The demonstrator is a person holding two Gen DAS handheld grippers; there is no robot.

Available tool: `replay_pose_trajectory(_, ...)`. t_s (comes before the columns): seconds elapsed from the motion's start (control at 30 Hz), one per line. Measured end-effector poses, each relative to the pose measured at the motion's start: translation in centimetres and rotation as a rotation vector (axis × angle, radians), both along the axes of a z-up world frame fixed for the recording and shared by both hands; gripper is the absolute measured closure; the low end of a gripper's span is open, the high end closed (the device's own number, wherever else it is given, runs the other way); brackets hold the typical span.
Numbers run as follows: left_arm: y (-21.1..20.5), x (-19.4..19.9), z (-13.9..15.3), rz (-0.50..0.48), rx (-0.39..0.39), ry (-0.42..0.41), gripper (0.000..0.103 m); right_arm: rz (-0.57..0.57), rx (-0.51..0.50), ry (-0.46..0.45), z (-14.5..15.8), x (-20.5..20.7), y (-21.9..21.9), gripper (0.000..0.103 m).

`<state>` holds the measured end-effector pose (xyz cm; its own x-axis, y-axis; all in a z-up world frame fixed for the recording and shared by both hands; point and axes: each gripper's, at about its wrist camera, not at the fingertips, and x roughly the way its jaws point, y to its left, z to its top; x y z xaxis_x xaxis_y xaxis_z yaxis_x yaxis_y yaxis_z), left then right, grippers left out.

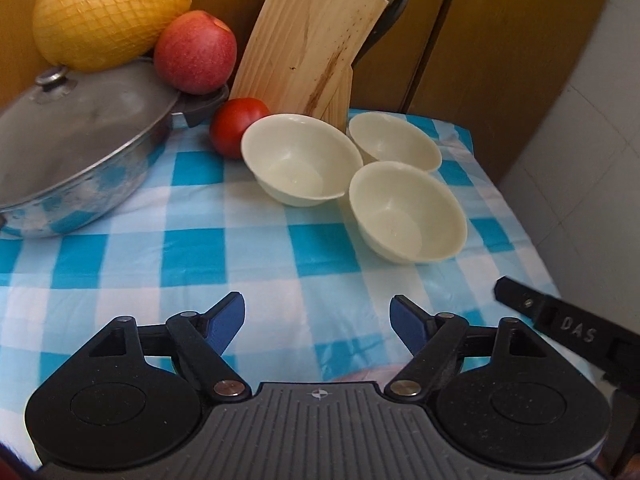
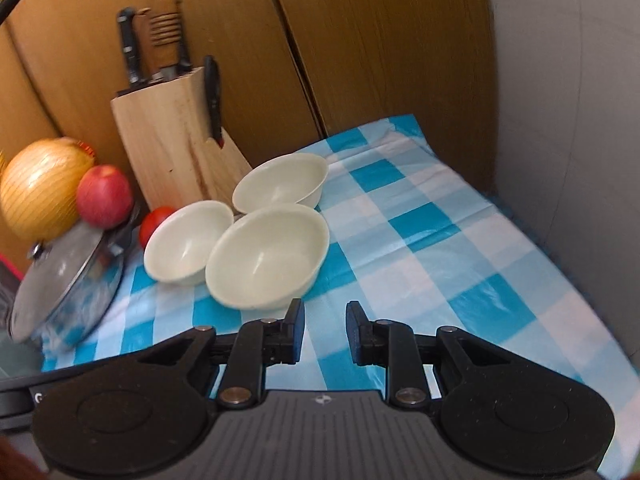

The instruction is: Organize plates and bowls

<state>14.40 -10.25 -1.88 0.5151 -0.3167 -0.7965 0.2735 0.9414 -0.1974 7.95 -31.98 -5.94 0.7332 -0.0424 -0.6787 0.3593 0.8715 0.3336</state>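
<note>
Both tongs hang empty over the near part of the bench [image 1: 248, 256], clear of the bowls: the left tongs [image 1: 317, 322] stand wide apart, the right tongs [image 2: 325, 330] nearly together with only a narrow gap, nothing between the pads of either.

Biggest on the checked cloth is the lidded pan [image 1: 76, 148] at the left edge, with a netted pomelo [image 1: 108, 12] and a red apple [image 1: 195, 51] perched at its back. A wooden knife block [image 1: 308, 40] stands against the back edge. In front of it sit three cream bowls — the left bowl [image 1: 298, 158], the back bowl [image 1: 394, 140] and the near bowl [image 1: 406, 210] — clustered rim to rim toward the right edge. A tomato [image 1: 236, 126] lies between the pan handle and the left bowl, seemingly touching the bowl.

No plates are in view, so the job here reads as nesting the bowls, not yet begun. The risks — the bowls crowd each other, so lifting one by its rim could drag or tip a neighbour; the smooth, flared walls may slip from the pads; a nudge to the left bowl could set the tomato rolling, and a bump to the pan might dislodge the apple. The loose cloth could also bunch under a sliding bowl.
</note>
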Motion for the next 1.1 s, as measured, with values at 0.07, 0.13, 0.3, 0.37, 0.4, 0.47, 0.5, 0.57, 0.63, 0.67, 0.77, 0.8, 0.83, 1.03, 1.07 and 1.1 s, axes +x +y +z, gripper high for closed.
replay_pose_trajectory(0.07, -0.5, 1.4, -0.2, 0.014, -0.039, 0.029, 0.019, -0.001, 0.010, -0.006, -0.2, 1.1, -0.6, 0.080)
replay_pose_trajectory(0.13, -1.0, 2.6, -0.3, 0.035, -0.052, 0.040, 0.020, -0.002, 0.014, -0.014, -0.3, 2.0, -1.0, 0.080)
replay_pose_trajectory(0.3, -2.3, 4.8, -1.2, 0.072, -0.083, 0.076, 0.024, -0.008, 0.040, 0.004, -1.3, 4.4, -2.1, 0.080)
replay_pose_trajectory(0.37, -3.0, 5.4, -1.7, 0.071, -0.085, 0.094, 0.029, -0.002, 0.055, 0.008, -1.9, 5.2, -2.3, 0.080)
replay_pose_trajectory(0.4, -3.3, 5.6, -2.0, 0.072, -0.086, 0.105, 0.030, 0.006, 0.060, 0.011, -2.0, 5.4, -2.4, 0.080)
replay_pose_trajectory(0.47, -3.8, 6.1, -2.4, 0.063, -0.097, 0.125, 0.035, 0.015, 0.066, 0.017, -2.3, 5.9, -2.4, 0.080)
replay_pose_trajectory(0.5, -4.1, 6.3, -2.6, 0.061, -0.095, 0.131, 0.037, 0.017, 0.068, 0.021, -2.4, 6.2, -2.5, 0.080)
replay_pose_trajectory(0.57, -4.5, 6.8, -2.9, 0.057, -0.093, 0.138, 0.046, 0.021, 0.074, 0.030, -2.7, 6.6, -2.6, 0.088)
replay_pose_trajectory(0.63, -4.9, 7.1, -3.3, 0.048, -0.090, 0.148, 0.060, 0.027, 0.086, 0.037, -2.8, 6.8, -2.7, 0.092)
replay_pose_trajectory(0.67, -5.0, 7.2, -3.5, 0.044, -0.089, 0.153, 0.066, 0.033, 0.088, 0.037, -2.8, 6.9, -2.7, 0.092)
replay_pose_trajectory(0.77, -5.2, 7.5, -3.9, 0.031, -0.089, 0.162, 0.075, 0.044, 0.096, 0.046, -2.6, 6.8, -2.6, 0.092)
replay_pose_trajectory(0.8, -5.2, 7.5, -3.9, 0.026, -0.090, 0.161, 0.077, 0.047, 0.104, 0.051, -2.6, 6.7, -2.6, 0.092)
replay_pose_trajectory(0.83, -5.2, 7.4, -3.9, 0.020, -0.088, 0.158, 0.081, 0.053, 0.109, 0.058, -2.6, 6.7, -2.6, 0.092)
replay_pose_trajectory(1.03, -4.9, 6.1, -3.2, -0.011, -0.065, 0.153, 0.081, 0.075, 0.125, 0.068, -1.7, 4.8, -2.3, 0.092)
replay_pose_trajectory(1.07, -4.8, 5.8, -3.0, -0.014, -0.064, 0.150, 0.081, 0.081, 0.134, 0.070, -1.6, 4.4, -2.3, 0.091)
replay_pose_trajectory(1.1, -4.5, 5.4, -2.7, -0.018, -0.061, 0.146, 0.081, 0.084, 0.141, 0.072, -1.6, 4.1, -2.3, 0.091)
